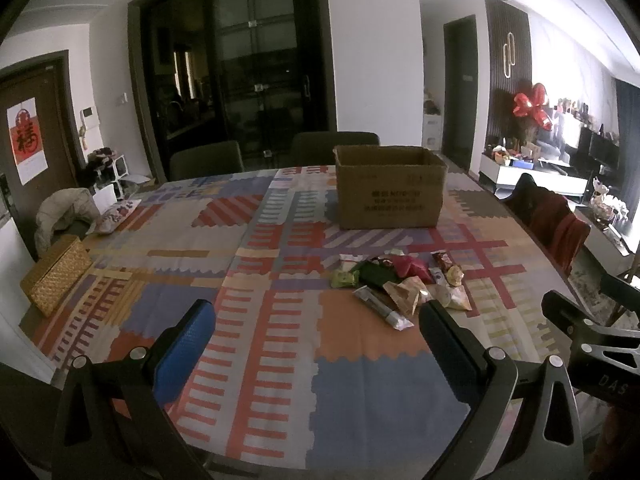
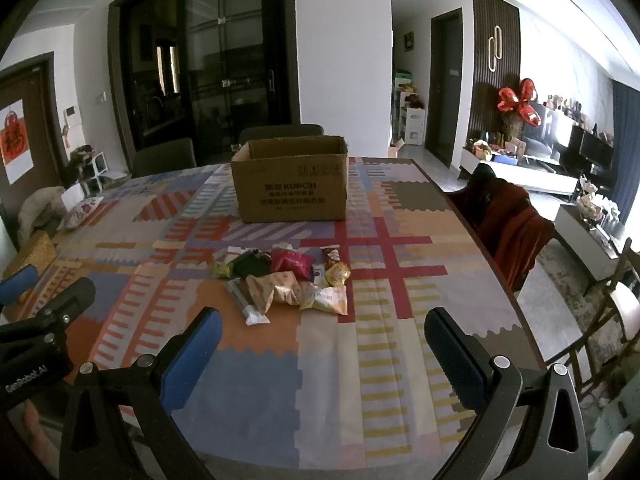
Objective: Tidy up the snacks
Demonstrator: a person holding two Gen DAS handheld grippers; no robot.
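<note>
Right wrist view: snack packets (image 2: 286, 280) lie unsorted before the cardboard box (image 2: 291, 182); left gripper (image 1: 316, 324) and right gripper (image 2: 322, 332) spread, empty; all sorting remains.

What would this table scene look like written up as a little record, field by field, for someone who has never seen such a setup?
Surface: table under a colourful patchwork cloth
Snacks: pile of snack packets lying loose on the cloth, none in the box as far as can be seen
Container: cardboard box, top open, standing beyond the pile
Left gripper: open, empty, short of the pile
Right gripper: open, empty, short of the pile
Also on table: woven box near the left edge
Seating: chair draped in red cloth at the right side
</note>
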